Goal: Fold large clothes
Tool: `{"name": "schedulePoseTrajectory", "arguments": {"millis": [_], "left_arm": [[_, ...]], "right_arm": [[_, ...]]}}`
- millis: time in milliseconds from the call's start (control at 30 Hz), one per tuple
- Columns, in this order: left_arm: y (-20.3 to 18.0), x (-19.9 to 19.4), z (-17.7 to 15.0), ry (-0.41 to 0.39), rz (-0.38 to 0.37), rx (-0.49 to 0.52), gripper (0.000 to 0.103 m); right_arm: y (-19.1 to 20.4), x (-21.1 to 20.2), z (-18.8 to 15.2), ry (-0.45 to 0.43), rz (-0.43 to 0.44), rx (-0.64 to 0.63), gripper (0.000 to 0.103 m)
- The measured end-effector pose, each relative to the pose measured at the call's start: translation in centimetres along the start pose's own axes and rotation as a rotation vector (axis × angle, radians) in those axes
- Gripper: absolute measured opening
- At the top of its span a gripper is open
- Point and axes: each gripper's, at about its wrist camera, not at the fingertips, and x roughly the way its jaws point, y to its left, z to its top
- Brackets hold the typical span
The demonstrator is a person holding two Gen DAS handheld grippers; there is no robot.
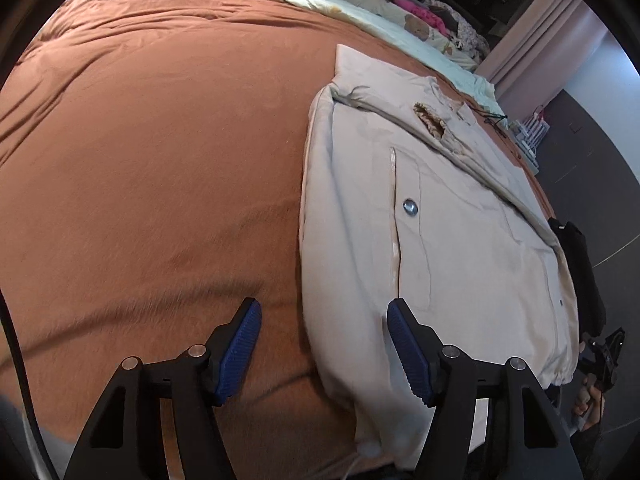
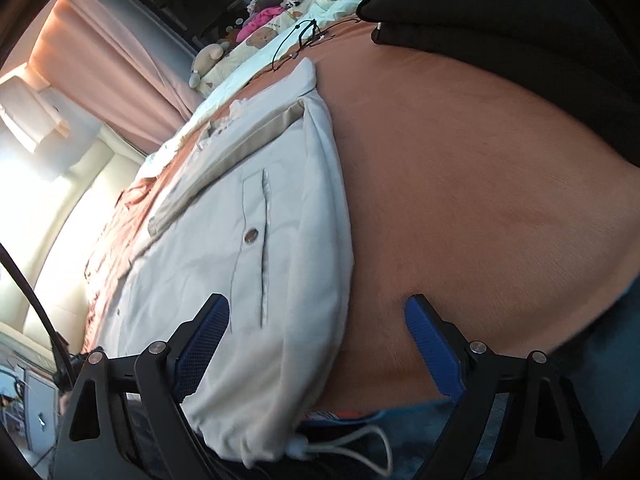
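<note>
Two grippers hang over one cream jacket [image 1: 460, 240] that lies flat on a rust-orange bedspread [image 1: 160, 160]. In the left wrist view the left gripper [image 1: 322, 354] has its jaws spread, nothing pinched: the blue pad at 7 o'clock stands over bare bedspread, the other over the jacket's near hem, and the jacket's left folded edge runs up between them toward 12 o'clock. From here the garment fills the frame from 5 o'clock up to 1 o'clock, with a round metal snap [image 1: 410, 207] beside a long pocket seam, a patch of brown fleecy lining [image 1: 430, 120] at the collar, and a tan placket band running diagonally. A dark garment [image 1: 584, 272] lies at 3 o'clock along the jacket's far edge. In the right wrist view the right gripper [image 2: 318, 350] is likewise spread wide and grips nothing; its pad at 7 o'clock is over the jacket's hem, its pad at 5 o'clock over the bedspread, and the jacket's right folded edge lies between them. Here the jacket stretches from 6 o'clock toward 11 o'clock. A white drawcord [image 2: 360, 446] with a toggle trails from the hem corner at 6 o'clock. A black cloth [image 2: 500, 20] sits at 1 o'clock, and a pale patterned quilt [image 2: 256, 60] with soft toys lies beyond the collar near 11 o'clock.
</note>
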Motion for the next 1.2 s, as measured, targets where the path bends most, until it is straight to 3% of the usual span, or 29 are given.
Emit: {"name": "schedulePoseTrajectory", "arguments": {"millis": [167, 300, 433, 533, 667, 700, 733, 867, 1200], "left_arm": [[0.3, 1.4, 1.7, 0.028, -0.108, -0.041, 0.053], [0.2, 1.8, 1.4, 0.048, -0.143, -0.061, 0.051], [0.4, 1.3, 0.3, 0.083, -0.235, -0.109, 0.049], [0.0, 1.1, -0.8, 0.100, -0.265, -0.118, 0.046], [-0.5, 1.0, -1.9, 0.098, -0.237, -0.124, 0.023], [-0.4, 0.8, -2.1, 0.098, -0.246, -0.140, 0.017], [-0.3, 0.4, -2.2, 0.095, -0.250, -0.146, 0.014], [-0.5, -1.7, -2.3, 0.045, -0.275, -0.163, 0.009], [-1.4, -9.6, -1.9, -0.073, -0.352, -0.174, 0.007]], "right_arm": [[-0.9, 1.2, -0.8, 0.032, 0.159, 0.080, 0.075], [-1.1, 1.1, -2.6, 0.052, 0.228, 0.089, 0.075], [-1.4, 1.0, -4.0, 0.071, 0.305, 0.121, 0.075], [-1.1, 1.2, -4.5, 0.070, 0.303, 0.118, 0.074], [-1.1, 2.3, -4.2, 0.103, 0.258, 0.165, 0.022], [-1.1, 2.3, -4.2, 0.104, 0.245, 0.168, 0.012], [-1.2, 2.2, -3.8, 0.098, 0.245, 0.177, 0.008], [-0.5, -0.4, -2.8, 0.039, 0.281, 0.186, 0.003], [4.7, -8.5, -1.7, -0.048, 0.347, 0.073, 0.002]]}}
